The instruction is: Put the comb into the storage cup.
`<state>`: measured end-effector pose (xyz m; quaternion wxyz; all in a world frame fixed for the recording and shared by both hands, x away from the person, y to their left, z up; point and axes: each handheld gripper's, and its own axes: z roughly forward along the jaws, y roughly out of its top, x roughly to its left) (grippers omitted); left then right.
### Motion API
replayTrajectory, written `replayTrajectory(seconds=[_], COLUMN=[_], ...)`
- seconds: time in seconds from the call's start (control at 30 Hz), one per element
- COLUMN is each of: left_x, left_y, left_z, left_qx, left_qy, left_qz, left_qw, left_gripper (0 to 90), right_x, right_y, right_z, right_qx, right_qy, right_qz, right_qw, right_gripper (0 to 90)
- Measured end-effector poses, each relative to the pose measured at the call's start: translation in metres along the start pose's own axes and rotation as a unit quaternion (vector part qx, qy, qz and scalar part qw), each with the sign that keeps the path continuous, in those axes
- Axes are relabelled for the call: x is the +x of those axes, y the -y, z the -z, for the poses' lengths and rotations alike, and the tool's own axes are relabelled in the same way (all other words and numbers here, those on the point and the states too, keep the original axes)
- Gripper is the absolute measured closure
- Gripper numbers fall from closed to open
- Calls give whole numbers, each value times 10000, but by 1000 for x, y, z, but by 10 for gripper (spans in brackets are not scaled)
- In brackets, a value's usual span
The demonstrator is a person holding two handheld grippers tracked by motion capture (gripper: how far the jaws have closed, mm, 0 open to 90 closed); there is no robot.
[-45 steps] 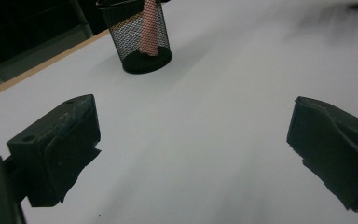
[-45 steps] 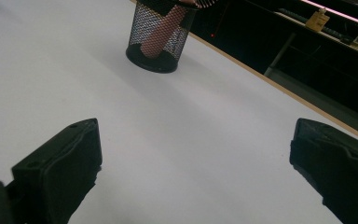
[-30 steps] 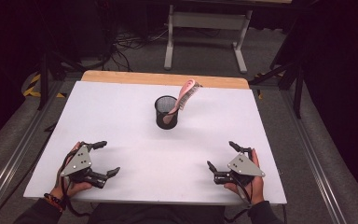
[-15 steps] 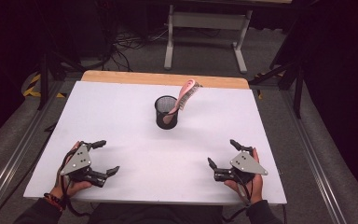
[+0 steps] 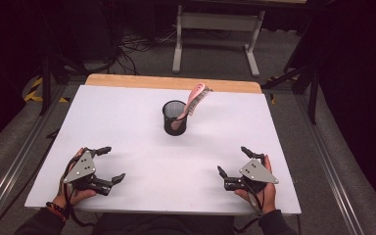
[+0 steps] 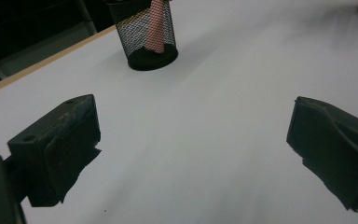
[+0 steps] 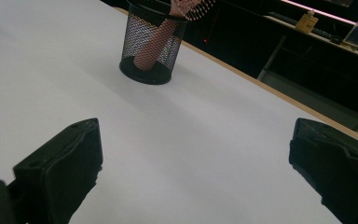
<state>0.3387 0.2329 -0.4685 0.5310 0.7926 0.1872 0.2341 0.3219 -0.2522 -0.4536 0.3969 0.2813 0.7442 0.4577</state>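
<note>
Pink hairbrush (image 5: 194, 100) with a long plastic handle stands handle-down in a black wire-mesh cup (image 5: 175, 118), leaning to the cup's right so that its bristled head sticks out above the rim. The cup sits upright on the far middle of a white rectangular tabletop (image 5: 142, 137), whose far edge shows a strip of light wood (image 5: 171, 82).

Near the front edge, the left gripper (image 5: 108, 164) rests low over the white surface at the left, its two black jaws spread wide with nothing between them. The right gripper (image 5: 234, 160) sits at the right in the same way, jaws wide apart and empty. Both are well apart from the cup, and each is held by a hand coming in from below.

Around the table the room is dark. A grey floor (image 5: 137, 58) lies beyond, with black cables (image 5: 137, 41) strewn over it and the pale metal legs of another table (image 5: 215, 24) behind. Yellow-and-black tape (image 5: 36, 90) marks the floor at the far left.
</note>
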Motion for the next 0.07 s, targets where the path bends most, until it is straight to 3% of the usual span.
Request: replayTrajectory(seconds=[0.07], left_x=[0], left_y=[0], left_z=[0], left_qx=[9], left_qy=[-4], left_qz=[-1], left_qw=[10000], left_gripper=[35], right_x=[1], right_y=[0], right_z=[0], right_qx=[-5], right_qy=[-5], right_qz=[24], right_qw=[10000], right_gripper=[34])
